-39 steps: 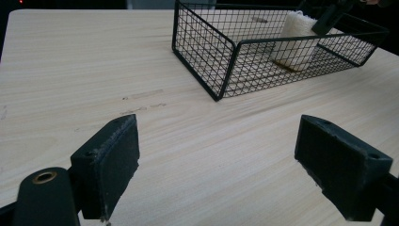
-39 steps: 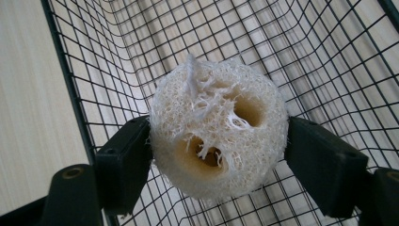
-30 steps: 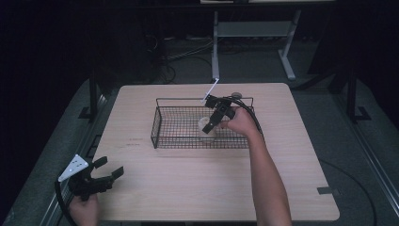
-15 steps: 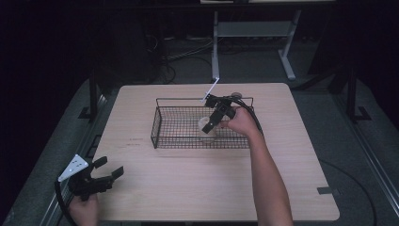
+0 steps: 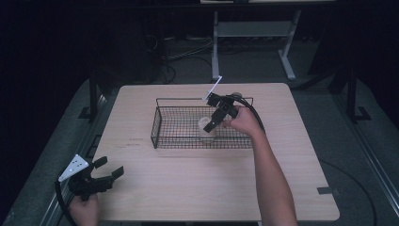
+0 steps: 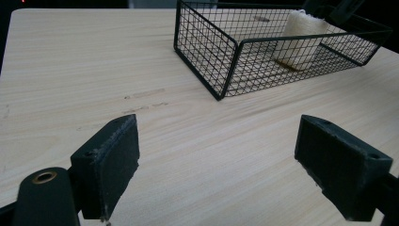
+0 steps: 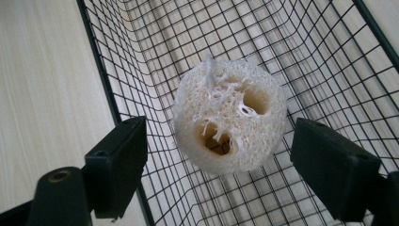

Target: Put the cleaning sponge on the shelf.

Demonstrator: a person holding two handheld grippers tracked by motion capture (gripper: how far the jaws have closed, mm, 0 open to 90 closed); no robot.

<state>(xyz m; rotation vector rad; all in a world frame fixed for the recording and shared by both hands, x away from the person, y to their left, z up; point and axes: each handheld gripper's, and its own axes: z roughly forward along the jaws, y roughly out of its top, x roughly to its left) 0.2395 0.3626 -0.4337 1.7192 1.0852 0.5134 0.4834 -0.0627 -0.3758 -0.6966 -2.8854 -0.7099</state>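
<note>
A pale, porous loofah piece [image 5: 205, 129] [image 7: 230, 122] [image 6: 301, 40] stands upright on the floor of a black wire basket [image 5: 188, 100] [image 6: 202, 70] [image 7: 141, 37] in the middle of the wooden table. My right gripper [image 5: 212, 121] [image 7: 226, 155] reaches down into the basket from the right, open, with a jaw on each side of the loofah and a gap at both. At the table's near left corner my left gripper [image 5: 109, 167] [image 6: 216, 155] is held low over the bare wood, open and holding nothing.
The wooden table [image 5: 282, 188] has bare wood in front of and beside the basket. Beyond its far edge, a white metal stand [image 5: 249, 30] and cables lie on the dark floor.
</note>
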